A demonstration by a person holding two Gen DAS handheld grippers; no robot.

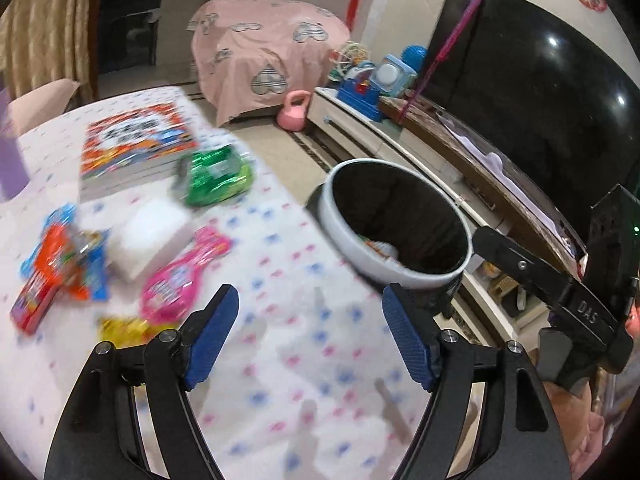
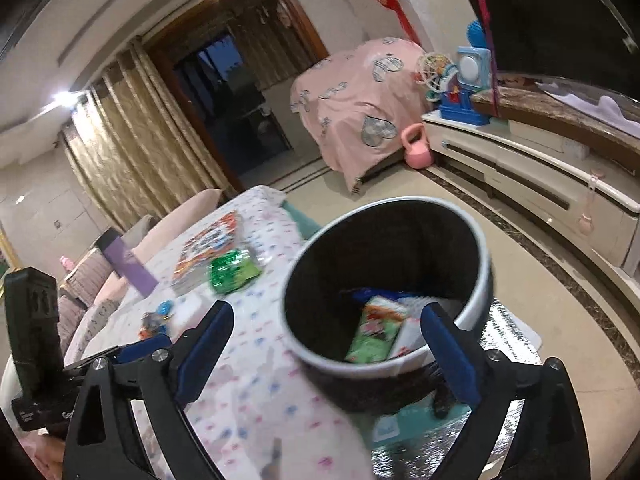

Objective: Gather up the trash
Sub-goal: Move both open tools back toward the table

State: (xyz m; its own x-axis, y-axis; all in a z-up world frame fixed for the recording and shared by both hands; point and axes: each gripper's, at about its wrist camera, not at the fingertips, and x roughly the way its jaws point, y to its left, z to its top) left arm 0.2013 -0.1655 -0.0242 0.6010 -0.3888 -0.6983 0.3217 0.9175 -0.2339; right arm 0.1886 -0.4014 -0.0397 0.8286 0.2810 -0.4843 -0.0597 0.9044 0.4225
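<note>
Both the left gripper (image 1: 310, 338) and right gripper (image 2: 326, 350) hover with fingers spread, empty. The bin (image 2: 476, 300) at the counter's (image 1: 280, 360) right edge holds wrappers; next, a reach for the pink packet (image 1: 182, 286).

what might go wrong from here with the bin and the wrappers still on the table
1. The trash bin stands beside the table's edge, not on it, so a wrapper released short could land on the floor.
2. The white block and book lie among the wrappers; the open left gripper might pick up a non-trash thing.
3. Both views are blurred, so aim at the pink wrapper may be off.
</note>
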